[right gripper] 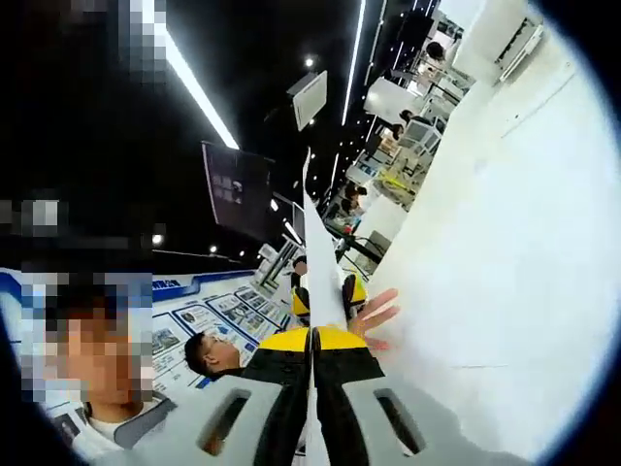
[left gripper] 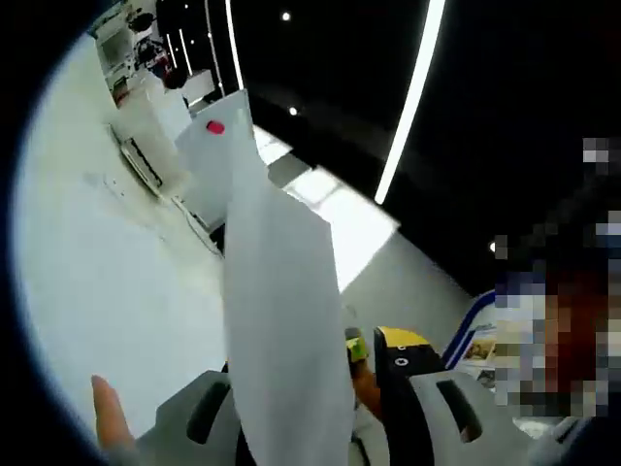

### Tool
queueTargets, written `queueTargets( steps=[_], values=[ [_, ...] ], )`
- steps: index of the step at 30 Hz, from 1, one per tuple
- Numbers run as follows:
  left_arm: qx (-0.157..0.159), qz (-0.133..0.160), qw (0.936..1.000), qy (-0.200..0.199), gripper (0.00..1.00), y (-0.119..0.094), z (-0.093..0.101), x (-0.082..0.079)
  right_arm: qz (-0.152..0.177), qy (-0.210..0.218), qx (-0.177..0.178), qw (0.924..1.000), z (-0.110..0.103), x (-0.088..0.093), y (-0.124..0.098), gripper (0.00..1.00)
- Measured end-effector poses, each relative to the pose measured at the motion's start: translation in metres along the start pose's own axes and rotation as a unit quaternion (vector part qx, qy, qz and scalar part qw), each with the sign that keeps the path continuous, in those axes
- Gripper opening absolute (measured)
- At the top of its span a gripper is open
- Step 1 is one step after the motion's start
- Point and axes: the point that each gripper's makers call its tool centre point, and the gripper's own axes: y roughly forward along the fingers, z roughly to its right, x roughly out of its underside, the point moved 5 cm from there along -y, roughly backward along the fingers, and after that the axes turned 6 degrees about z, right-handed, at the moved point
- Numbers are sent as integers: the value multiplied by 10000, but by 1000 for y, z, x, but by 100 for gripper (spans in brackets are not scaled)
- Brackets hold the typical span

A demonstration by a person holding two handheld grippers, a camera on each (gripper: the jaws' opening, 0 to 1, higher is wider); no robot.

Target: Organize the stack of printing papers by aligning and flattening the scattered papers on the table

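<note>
While the paper sheet is lifted off the table, it stands on edge between the two grippers, running from the bottom centre of the left gripper view up toward the upper middle of the frame. The left gripper has its grey jaws at the bottom of that view, one on each side of the sheet; whether they press on it or merely flank it cannot be told, because the paper hides the gap.

In the right gripper view the same sheet appears nearly edge-on, as a thin white line rising from the bottom centre toward the upper middle. The right gripper has its jaws pressed together on the lower edge of the sheet, with no gap visible between them, so the paper is pinched there. Beyond it, at the centre of the frame, the other gripper shows as a yellow and black body against the sheet, with a hand spread beside it.

Holding the sheet at two separated places keeps it taut and upright, which probably serves to square its edges before it is lowered. The white table fills the right side of the right gripper view and the left side of the left gripper view. A second white sheet with a red mark lies farther along the table, upper left of centre in the left gripper view. Other people stand or sit in the background, lower left.
</note>
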Motion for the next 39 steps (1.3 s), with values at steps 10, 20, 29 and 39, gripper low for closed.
queueTargets(
  steps=[10,20,29,39],
  values=[
    [44,-130,9998,120,33,4,7,4,-129,139,-79,9998,5,9,6,0],
    [10,-221,9994,283,24,6,8,12,-220,203,-86,9995,7,22,10,0],
    [-18,-273,9980,575,11,2,7,4,-249,105,47,9996,9,22,7,0],
    [-73,-153,9983,552,13,-2,5,2,-145,-26,92,9998,10,18,5,0]
  ],
)
